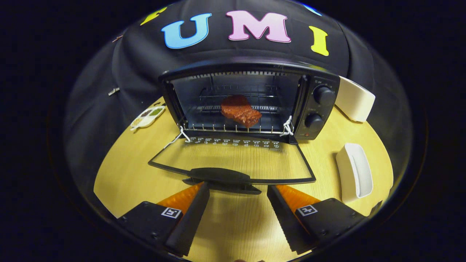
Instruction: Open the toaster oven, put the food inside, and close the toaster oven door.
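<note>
Nearest us, the gripper holds its fingers spread and empty over a pale wooden table, tips just short of the lowered door handle. Beyond, we see the toaster oven open against black cloth, the food resting on its rack, with what may be white dishes alongside.

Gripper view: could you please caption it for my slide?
Open gripper just before the lowered door handle of the toaster oven, meat already on its rack.
</note>
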Demonstrator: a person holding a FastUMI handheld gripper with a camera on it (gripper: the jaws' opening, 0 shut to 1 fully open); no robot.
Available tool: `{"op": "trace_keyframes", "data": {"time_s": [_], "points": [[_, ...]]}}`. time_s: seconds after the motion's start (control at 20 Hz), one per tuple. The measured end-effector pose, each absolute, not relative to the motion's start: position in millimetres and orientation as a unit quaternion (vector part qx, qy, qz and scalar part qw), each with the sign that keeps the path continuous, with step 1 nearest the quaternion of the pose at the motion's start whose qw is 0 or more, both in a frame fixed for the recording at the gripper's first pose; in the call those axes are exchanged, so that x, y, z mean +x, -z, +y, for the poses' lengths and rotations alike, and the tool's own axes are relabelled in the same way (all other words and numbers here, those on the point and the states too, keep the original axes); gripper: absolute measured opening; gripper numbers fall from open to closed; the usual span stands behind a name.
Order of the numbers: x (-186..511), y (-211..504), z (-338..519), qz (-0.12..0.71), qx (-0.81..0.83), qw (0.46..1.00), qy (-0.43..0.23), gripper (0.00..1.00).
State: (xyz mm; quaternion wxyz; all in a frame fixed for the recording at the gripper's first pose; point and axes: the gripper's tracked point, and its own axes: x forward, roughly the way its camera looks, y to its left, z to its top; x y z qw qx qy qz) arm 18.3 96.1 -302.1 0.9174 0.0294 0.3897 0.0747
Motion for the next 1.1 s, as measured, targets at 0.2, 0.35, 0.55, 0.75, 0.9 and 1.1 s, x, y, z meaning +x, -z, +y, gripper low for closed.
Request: {"op": "trace_keyframes", "data": {"time_s": [0.2,0.35,0.55,0.75,0.9,1.1], "points": [[53.4,251.1,93.7,0.336,0.019,0.937,-0.088,0.99],[90.9,217.2,90.2,0.297,0.003,0.951,-0.089,0.99],[125.1,157.7,89.0,0.238,-0.001,0.967,-0.094,0.99],[134.3,87.5,74.3,0.174,-0.006,0.980,-0.094,0.99],[127.9,34.4,52.1,0.125,-0.030,0.988,-0.086,1.00],[98.1,-9.4,8.2,0.095,-0.046,0.994,-0.040,0.98]]}}
